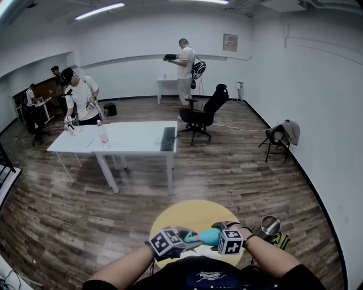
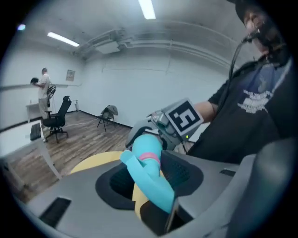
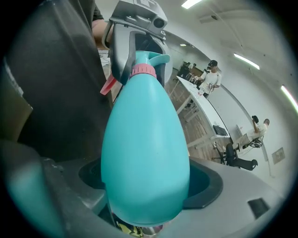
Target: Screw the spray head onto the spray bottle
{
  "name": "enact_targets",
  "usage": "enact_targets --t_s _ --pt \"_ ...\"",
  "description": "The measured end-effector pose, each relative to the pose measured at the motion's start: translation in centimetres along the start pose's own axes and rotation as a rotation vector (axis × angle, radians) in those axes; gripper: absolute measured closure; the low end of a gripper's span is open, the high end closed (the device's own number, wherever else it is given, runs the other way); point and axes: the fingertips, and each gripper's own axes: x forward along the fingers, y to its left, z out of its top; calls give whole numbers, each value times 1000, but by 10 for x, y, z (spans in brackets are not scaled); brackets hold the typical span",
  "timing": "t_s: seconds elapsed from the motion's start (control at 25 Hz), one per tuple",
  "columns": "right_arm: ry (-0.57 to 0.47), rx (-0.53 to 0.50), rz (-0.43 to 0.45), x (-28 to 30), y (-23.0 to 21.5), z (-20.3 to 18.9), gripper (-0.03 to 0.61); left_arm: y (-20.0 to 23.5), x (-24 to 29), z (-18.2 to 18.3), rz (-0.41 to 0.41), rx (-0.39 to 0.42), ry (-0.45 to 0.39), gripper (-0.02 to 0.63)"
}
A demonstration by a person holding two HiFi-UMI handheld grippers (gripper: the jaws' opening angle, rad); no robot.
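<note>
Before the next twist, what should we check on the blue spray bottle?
1. Grip of the right gripper on the spray bottle: ok, jaws clamped on its body.
2. Grip of the left gripper on the spray head: ok.
3. Head seated on the bottle's neck at the pink collar: ok.
4. Collar screwed fully tight: cannot tell.
5. The yellow table underneath in case of a drop: ok.

White walls (image 1: 317, 85) are lit by ceiling strip lights (image 1: 100, 10). A wood-plank floor (image 1: 238, 170) is occupied by a long white table (image 1: 133, 143), a black office chair (image 1: 205, 110) and a cloth-draped folding chair (image 1: 279, 137).
</note>
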Motion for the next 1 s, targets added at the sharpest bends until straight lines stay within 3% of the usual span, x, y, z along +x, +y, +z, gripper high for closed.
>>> enact_targets --t_s 0.08,0.16,0.32,0.4,0.48,0.56,0.64,0.72,0.84,0.92,1.0 --pt "20 -12 3 1 3 -3 124 -3 4 -9 8 72 60 417" --pt "18 1 11 4 5 -4 124 -2 6 -10 8 62 56 414" --pt "-64 91 36 1 1 3 126 8 -12 12 -54 -195 -155 405" --pt "-61 125 26 0 -3 -4 126 20 -38 19 -74 -335 -306 325" --pt "-43 152 21 0 -3 -19 126 37 -69 15 -76 -465 -427 288" --pt "-29 166 18 -1 -3 -31 126 54 -92 1 -30 -539 -479 278" --pt "-23 162 11 -1 -5 -33 125 63 -100 -10 7 -560 -473 278" --pt "-27 132 4 -2 -6 -24 124 55 -87 -10 -10 -525 -419 278" --pt "-33 50 2 0 -7 5 124 24 -42 3 -68 -346 -264 278" --pt "5 -5 -3 4 -5 12 126 8 -19 6 -54 -178 -153 439" --pt "26 -15 12 6 0 5 124 2 -8 2 -33 -79 -59 430"
